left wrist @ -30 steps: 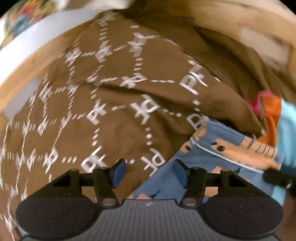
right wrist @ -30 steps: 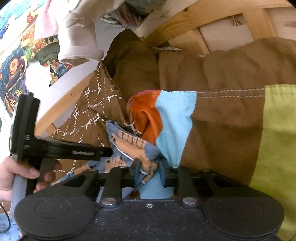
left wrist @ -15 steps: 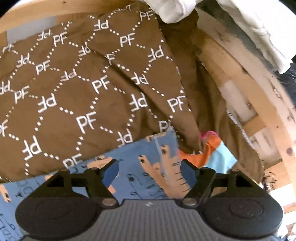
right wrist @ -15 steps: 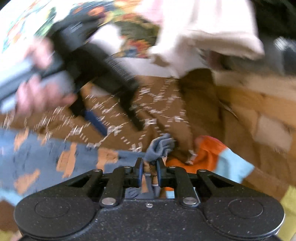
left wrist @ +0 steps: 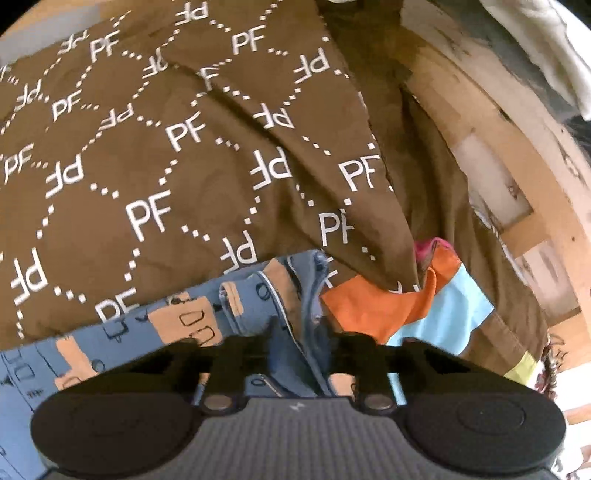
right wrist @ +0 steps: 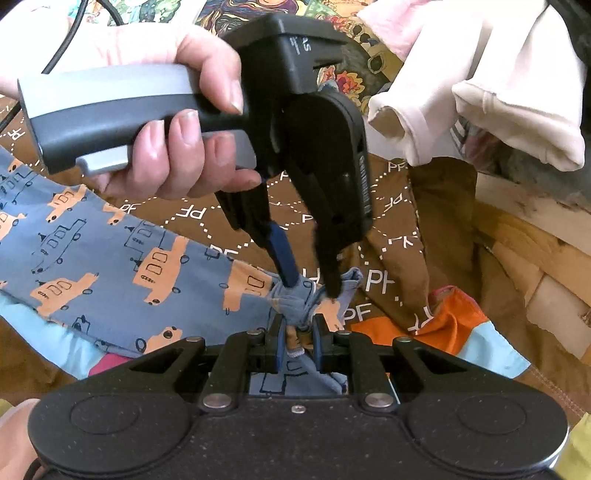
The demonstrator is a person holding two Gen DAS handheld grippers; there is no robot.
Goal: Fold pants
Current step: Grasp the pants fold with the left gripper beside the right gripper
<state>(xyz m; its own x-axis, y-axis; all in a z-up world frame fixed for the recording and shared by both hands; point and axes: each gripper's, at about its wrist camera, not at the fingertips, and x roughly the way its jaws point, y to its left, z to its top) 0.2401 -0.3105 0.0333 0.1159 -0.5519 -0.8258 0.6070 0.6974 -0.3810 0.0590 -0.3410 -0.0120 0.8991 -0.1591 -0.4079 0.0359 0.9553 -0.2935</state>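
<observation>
The pants [right wrist: 110,266] are blue with orange truck prints and lie across a brown cloth printed with white "PF" letters [left wrist: 177,155]. My right gripper [right wrist: 298,334] is shut on a bunched corner of the pants. My left gripper [right wrist: 314,288] comes down from above, held by a hand, and its fingers pinch the same bunch just beyond the right one. In the left wrist view the pants [left wrist: 184,325] run left from the left gripper [left wrist: 301,343], whose jaws have closed in on the gathered blue fabric.
A patchwork cover of orange [left wrist: 373,310], light blue and brown lies to the right. Wooden frame slats [left wrist: 517,206] stand at the right. White and pink garments [right wrist: 480,96] hang at the back. A colourful printed sheet [right wrist: 332,22] lies beyond.
My left gripper has swung over to the bunched pants corner and closed its fingers on it. The right gripper keeps its hold on that corner.
</observation>
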